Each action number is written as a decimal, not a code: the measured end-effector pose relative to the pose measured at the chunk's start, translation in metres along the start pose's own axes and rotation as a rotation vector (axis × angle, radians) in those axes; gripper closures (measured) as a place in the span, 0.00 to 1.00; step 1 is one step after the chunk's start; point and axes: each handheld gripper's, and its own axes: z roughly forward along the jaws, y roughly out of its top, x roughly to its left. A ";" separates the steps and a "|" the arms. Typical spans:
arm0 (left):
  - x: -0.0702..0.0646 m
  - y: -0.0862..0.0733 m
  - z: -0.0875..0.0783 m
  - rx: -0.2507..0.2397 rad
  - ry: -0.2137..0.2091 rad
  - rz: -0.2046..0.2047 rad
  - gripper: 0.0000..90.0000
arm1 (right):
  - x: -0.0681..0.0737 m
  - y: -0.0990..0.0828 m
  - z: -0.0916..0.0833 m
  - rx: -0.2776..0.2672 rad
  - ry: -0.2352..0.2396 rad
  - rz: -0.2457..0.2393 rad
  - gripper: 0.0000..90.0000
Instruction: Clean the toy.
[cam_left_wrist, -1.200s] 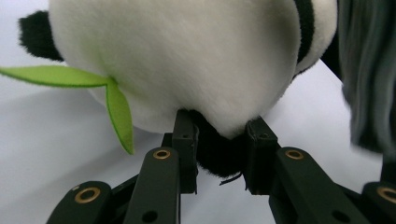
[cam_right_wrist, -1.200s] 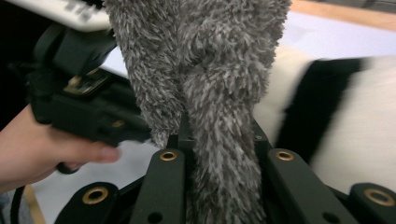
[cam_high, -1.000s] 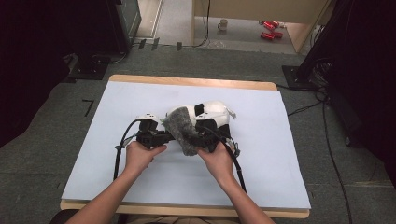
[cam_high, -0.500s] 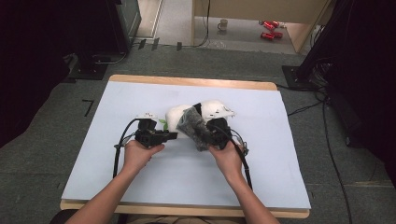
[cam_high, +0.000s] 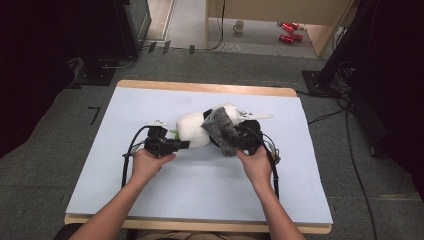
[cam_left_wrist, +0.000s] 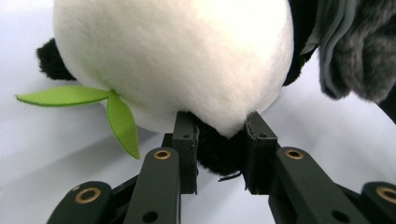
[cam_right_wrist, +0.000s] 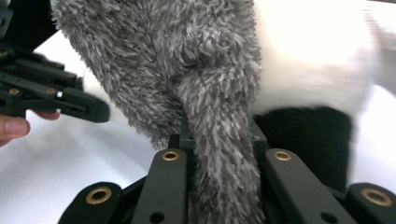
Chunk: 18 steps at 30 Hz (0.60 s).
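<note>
Reaching in from the near edge, both forearms angle toward the middle of the pale blue table cover (cam_high: 100, 175), each hand wrapped around its gripper's body with the jaws pointing away from the person. The left gripper (cam_left_wrist: 219, 140) is nearly closed, its pads pinching a black limb at the underside of the plush panda (cam_high: 196, 129); a green felt leaf (cam_left_wrist: 84, 100) sticks out from the toy's left side. The right gripper (cam_right_wrist: 219, 135) is clamped on a fold of the grey fuzzy garment (cam_high: 223, 131), which drapes over the panda's right half. The toy lies on its side at the centre of the cover, between the two hands, with the left hand (cam_high: 147, 165) slightly nearer than the right hand (cam_high: 255, 165).
</note>
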 end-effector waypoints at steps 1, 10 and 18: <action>0.001 0.000 0.000 0.004 0.000 -0.004 0.79 | -0.004 0.000 -0.003 -0.007 -0.008 0.010 0.86; 0.000 0.000 0.003 0.013 0.000 0.000 0.79 | -0.034 -0.004 -0.016 -0.035 -0.097 0.080 0.86; 0.002 0.000 0.002 0.009 0.002 -0.006 0.79 | -0.040 -0.001 -0.030 -0.080 -0.096 0.109 0.86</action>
